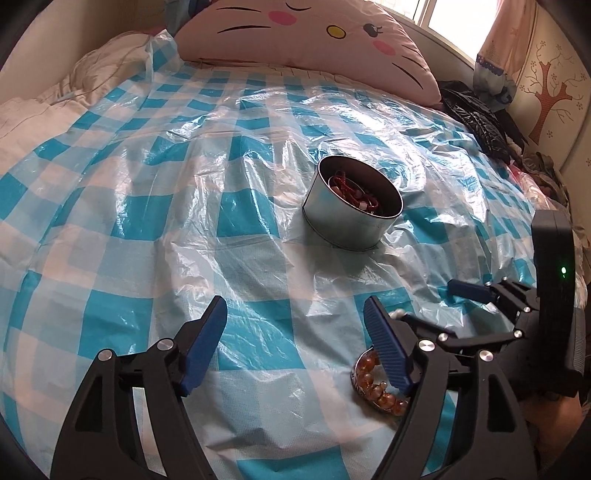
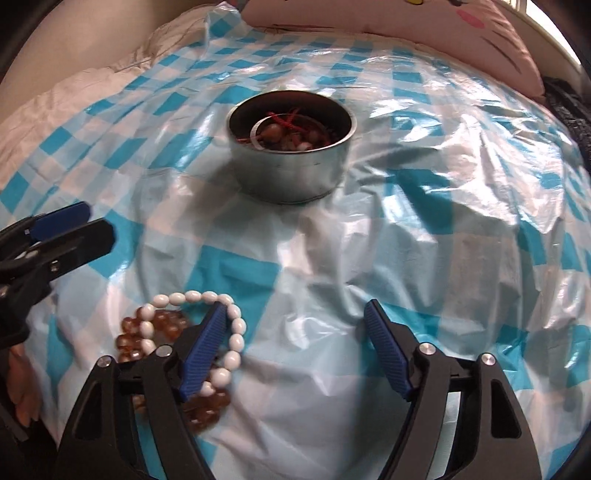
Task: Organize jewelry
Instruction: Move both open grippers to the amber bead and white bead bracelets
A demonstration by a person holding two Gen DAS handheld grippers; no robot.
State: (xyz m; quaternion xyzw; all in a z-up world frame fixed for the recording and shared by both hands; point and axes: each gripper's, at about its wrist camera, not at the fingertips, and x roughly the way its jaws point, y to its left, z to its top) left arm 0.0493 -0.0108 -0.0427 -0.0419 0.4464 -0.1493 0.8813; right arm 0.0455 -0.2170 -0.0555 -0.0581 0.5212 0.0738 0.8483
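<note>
A round metal tin [image 1: 352, 212] [image 2: 291, 147] stands on the bed and holds red cord and bead jewelry [image 2: 291, 129]. An amber bead bracelet [image 1: 376, 387] [image 2: 162, 325] lies on the sheet near me. A white bead bracelet [image 2: 221, 332] lies over it, looped around the left finger of my right gripper [image 2: 295, 343], which is open and low over the sheet. My left gripper [image 1: 295, 343] is open and empty, its right finger just over the amber beads. The right gripper also shows in the left wrist view [image 1: 436, 302].
A blue-and-white checked plastic sheet [image 1: 166, 221] covers the bed. A pink cat-face pillow [image 1: 306, 33] lies at the far end. Dark clothes [image 1: 480, 118] are piled at the right edge, a white quilt [image 1: 44, 107] at the left.
</note>
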